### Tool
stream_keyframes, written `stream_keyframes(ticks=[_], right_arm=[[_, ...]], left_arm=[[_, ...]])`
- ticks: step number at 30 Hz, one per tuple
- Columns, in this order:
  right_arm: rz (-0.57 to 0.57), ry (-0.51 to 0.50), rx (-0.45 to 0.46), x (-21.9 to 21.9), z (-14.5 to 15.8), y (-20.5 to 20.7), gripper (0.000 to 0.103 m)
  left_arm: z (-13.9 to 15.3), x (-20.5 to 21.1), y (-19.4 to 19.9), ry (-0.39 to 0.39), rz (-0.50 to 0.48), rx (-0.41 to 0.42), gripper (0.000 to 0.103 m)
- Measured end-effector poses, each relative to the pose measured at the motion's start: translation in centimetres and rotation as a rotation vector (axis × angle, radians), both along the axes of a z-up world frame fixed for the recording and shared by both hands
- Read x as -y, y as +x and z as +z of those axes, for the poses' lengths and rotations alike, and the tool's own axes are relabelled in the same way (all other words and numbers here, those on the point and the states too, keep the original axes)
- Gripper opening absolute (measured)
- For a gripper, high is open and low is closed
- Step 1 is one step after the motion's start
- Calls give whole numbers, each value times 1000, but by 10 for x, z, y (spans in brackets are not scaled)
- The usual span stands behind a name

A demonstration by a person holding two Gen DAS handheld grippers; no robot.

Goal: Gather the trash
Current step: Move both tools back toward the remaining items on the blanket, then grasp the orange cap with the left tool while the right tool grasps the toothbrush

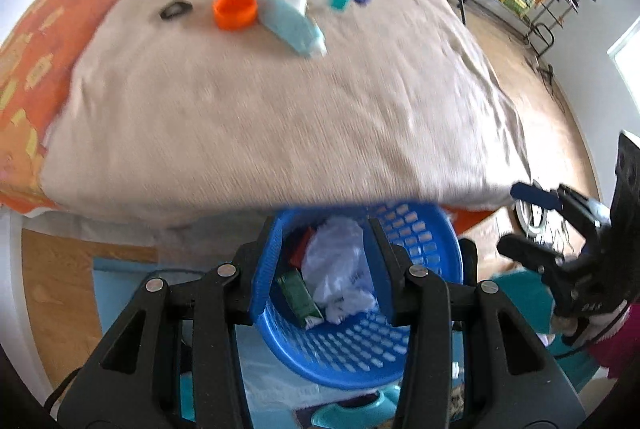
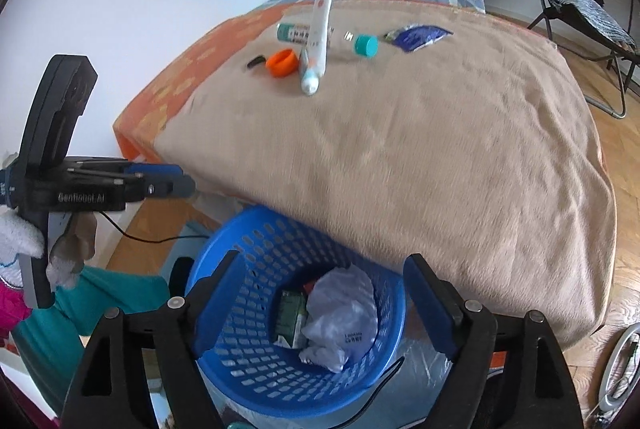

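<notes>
Grippers, left gripper (image 1: 326, 265) and right gripper (image 2: 320, 305), hover with jaws spread and empty over the blue basket (image 2: 256, 381), parked beside the bed (image 2: 440, 169) to catch trash.

A round blue plastic basket with perforated walls (image 2: 256, 269) stands on the floor against the foot of the bed. It holds a crumpled white plastic bag (image 2: 344, 317) and, touching it, a small green carton (image 2: 292, 317). Far up the beige blanket lie a cluster of items: an orange plastic cap (image 2: 282, 62), a long white tube (image 2: 320, 33) crossing a pale blue tube (image 2: 309, 79), a teal cap (image 2: 366, 45), a blue foil wrapper (image 2: 418, 36) and a small black piece (image 2: 256, 61).
</notes>
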State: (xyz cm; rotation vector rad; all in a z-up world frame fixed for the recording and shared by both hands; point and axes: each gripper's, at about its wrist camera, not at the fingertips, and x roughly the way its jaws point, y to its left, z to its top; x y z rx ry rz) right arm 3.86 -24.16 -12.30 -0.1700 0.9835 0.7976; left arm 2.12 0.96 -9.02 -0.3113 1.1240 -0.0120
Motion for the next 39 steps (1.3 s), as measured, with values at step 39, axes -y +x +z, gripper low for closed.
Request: stream_keyframes(ticks=[39], right_arm=[[-152, 335, -92, -56, 68, 172, 84]], left_arm=[[7, -85, 145, -7, 170, 77, 55]])
